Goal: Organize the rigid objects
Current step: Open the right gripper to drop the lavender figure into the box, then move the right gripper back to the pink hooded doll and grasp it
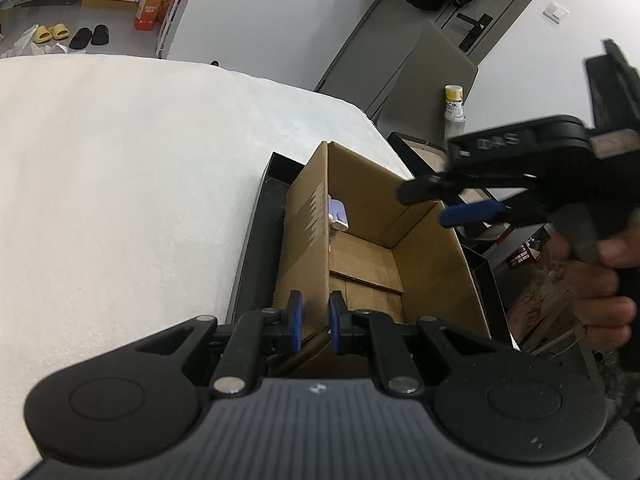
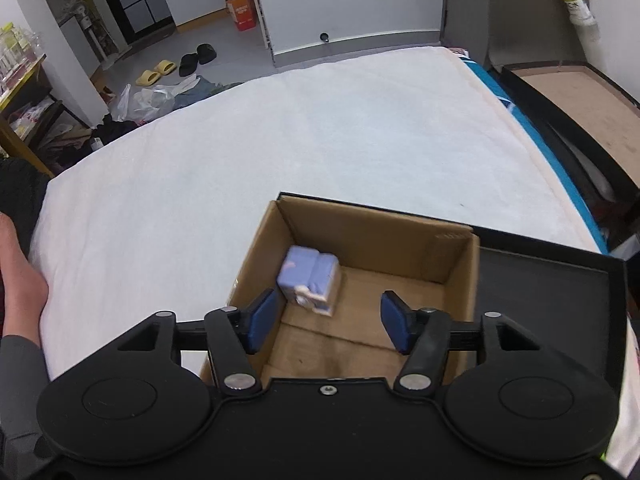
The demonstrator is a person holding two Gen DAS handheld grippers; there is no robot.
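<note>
An open brown cardboard box [image 2: 460, 264] stands on a black tray [image 2: 552, 292] on the white bed. A small lilac carton [image 2: 310, 276] is inside the box, blurred, near its left wall; it also shows in the left wrist view [image 1: 337, 214]. My right gripper [image 2: 326, 322] is open and empty above the box's near side; it also shows in the left wrist view [image 1: 452, 204] over the box's far right corner. My left gripper [image 1: 316, 320] is shut on the box's near left wall [image 1: 304, 224].
The white bed [image 2: 280, 140] spreads left and beyond the box. A dark bed frame and a brown board [image 2: 592, 112] lie at the right. A yellow-capped bottle [image 1: 454, 102] stands by the wall. Slippers and bags lie on the floor [image 2: 172, 68].
</note>
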